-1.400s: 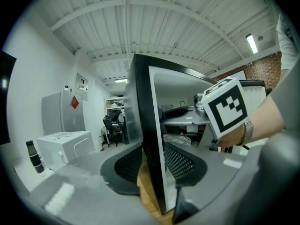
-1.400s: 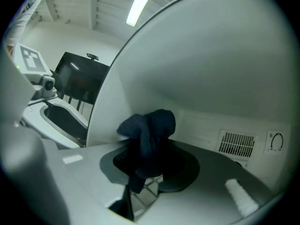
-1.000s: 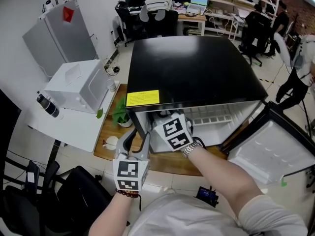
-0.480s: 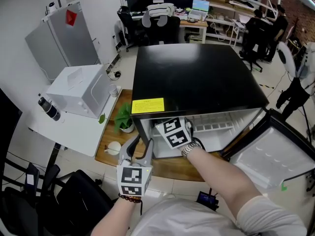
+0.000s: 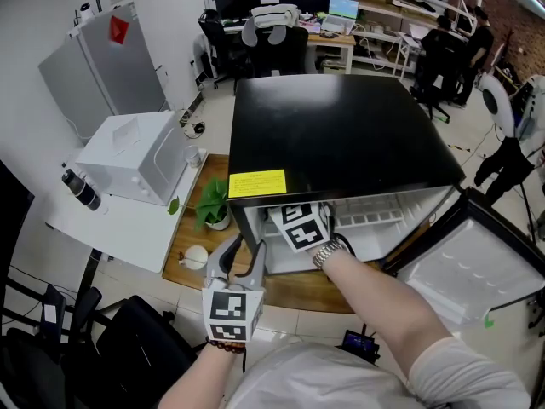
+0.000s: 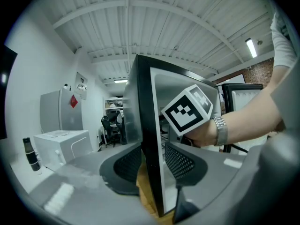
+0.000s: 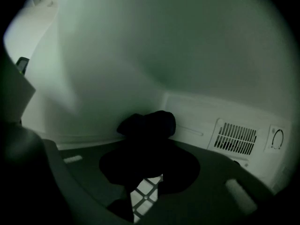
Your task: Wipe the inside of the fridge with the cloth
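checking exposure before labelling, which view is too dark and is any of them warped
Right gripper view: dim and green-tinted inside the fridge, the cloth reads only as a black lump. Left gripper view: bright, strong fisheye bending the ceiling beams. Head view: evenly lit, edges curved.

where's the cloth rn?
Right gripper view: the dark cloth is bunched in the right tool's jaws inside the fridge, near the white back wall, left of the vent grille.
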A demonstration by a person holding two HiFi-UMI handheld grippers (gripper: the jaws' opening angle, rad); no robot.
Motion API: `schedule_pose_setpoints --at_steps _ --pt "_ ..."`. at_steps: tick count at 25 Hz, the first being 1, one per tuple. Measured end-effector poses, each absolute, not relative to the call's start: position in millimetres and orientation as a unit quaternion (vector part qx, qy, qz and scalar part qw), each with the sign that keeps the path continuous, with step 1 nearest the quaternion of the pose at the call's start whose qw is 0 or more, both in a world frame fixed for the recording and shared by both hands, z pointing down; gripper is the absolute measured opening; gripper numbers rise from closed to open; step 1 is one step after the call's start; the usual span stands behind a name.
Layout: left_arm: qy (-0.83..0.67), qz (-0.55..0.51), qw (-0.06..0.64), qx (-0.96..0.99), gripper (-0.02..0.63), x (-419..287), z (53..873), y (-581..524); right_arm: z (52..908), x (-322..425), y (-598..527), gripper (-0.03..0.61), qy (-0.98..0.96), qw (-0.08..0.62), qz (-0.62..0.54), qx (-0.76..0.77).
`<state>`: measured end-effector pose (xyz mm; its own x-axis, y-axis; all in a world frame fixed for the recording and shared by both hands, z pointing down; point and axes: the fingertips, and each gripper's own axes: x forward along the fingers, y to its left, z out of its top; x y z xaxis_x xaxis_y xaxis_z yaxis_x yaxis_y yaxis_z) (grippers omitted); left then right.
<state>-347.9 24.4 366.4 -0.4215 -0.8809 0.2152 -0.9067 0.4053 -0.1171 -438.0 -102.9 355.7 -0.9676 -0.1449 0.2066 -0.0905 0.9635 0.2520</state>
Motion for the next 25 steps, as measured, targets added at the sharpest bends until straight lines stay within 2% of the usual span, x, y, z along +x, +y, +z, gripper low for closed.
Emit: schedule_pose_setpoints --at_steps 25 --pt "-0.837 0.12 0.063 0.531 0.152 -349.6 367.4 23.5 356.8 -434.0 -156.0 0.106 -0.978 0.123 -0.11 0.128"
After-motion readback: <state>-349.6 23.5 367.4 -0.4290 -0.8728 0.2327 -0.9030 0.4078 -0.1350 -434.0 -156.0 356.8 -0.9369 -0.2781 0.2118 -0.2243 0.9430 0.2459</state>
